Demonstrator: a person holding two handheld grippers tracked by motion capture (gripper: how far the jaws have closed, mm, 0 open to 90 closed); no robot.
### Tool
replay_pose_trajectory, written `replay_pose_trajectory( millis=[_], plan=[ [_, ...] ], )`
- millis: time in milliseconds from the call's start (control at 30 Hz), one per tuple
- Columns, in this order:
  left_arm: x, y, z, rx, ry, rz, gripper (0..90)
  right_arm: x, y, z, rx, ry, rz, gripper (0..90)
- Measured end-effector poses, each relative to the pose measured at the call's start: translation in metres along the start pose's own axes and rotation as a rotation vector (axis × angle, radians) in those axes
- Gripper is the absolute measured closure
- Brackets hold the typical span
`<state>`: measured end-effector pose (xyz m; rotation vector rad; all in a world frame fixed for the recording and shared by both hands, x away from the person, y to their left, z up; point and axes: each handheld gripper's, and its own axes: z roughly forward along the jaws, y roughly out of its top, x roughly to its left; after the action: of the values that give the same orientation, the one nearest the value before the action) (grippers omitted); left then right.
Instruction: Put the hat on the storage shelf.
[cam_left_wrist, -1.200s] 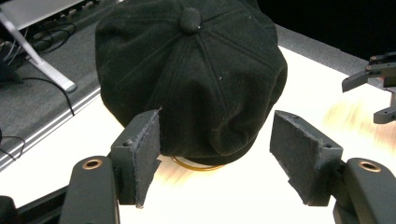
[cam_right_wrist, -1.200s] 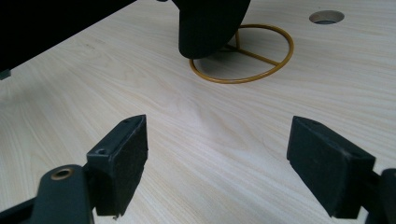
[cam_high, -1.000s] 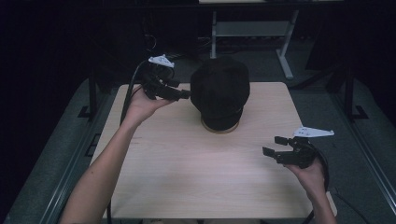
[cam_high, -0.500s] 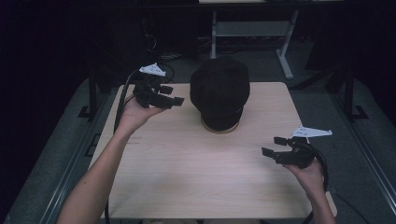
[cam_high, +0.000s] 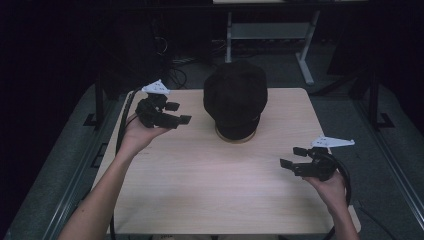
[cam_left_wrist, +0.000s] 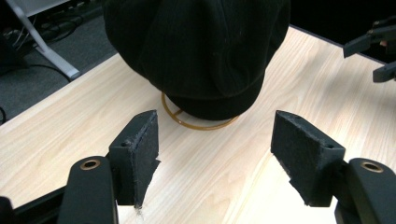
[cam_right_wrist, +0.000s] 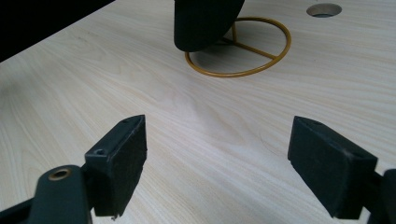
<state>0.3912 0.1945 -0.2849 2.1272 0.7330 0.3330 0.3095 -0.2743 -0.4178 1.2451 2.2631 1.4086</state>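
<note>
A black cap (cam_high: 235, 97) sits on a gold wire stand (cam_high: 235, 139) at the far middle of the light wooden table (cam_high: 200, 200). My left gripper (cam_high: 181, 113) hovers to the left of the cap, apart from it, pointing at it with jaws open and nothing between them. In the left gripper view the cap (cam_left_wrist: 196, 46) and the stand's ring (cam_left_wrist: 196, 125) lie ahead of the open pads (cam_left_wrist: 140, 149). My right gripper (cam_high: 290, 156) is held near the table's right front, open and empty. In the right gripper view the cap's lower edge (cam_right_wrist: 205, 23) and the ring (cam_right_wrist: 243, 70) are ahead.
A round cable hole (cam_right_wrist: 323, 9) is cut in the tabletop beyond the stand. Behind the table stand a white desk frame (cam_high: 300, 55) and loose cables (cam_high: 175, 75) on the dark floor. Bare wood stretches between the two grippers.
My left gripper has drawn back from the cap's side, moving left, lower and toward the person. The right gripper and the cap have kept still.
</note>
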Motion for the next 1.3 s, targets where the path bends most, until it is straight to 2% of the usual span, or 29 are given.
replay_pose_trajectory(
  millis=[300,600,633,733,767,967,1300],
  plan=[
    [-0.006,-0.025,-0.004,-0.018,0.020,-0.011,28.7,0.001,0.000,0.001,0.004,-0.005,-0.006,19.0],
    [-0.015,-0.050,-0.006,-0.034,0.015,-0.007,26.7,0.003,-0.001,0.002,0.016,-0.010,-0.009,18.5],
    [-0.017,-0.058,-0.006,-0.048,0.006,-0.022,26.7,0.003,-0.002,0.002,0.015,-0.010,-0.016,18.4],
    [-0.020,-0.066,-0.005,-0.047,0.008,-0.024,26.7,0.003,-0.004,0.002,0.020,-0.008,-0.010,18.4],
    [-0.021,-0.075,-0.003,-0.044,0.006,-0.031,26.7,0.003,-0.005,0.002,0.023,-0.009,-0.012,18.4],
    [-0.027,-0.099,-0.001,-0.040,-0.002,-0.047,26.3,0.006,-0.009,0.002,0.031,-0.017,-0.017,18.5],
    [-0.035,-0.123,-0.007,-0.040,0.013,-0.053,24.3,0.011,-0.018,0.001,0.054,-0.018,-0.020,18.5]
  ],
)
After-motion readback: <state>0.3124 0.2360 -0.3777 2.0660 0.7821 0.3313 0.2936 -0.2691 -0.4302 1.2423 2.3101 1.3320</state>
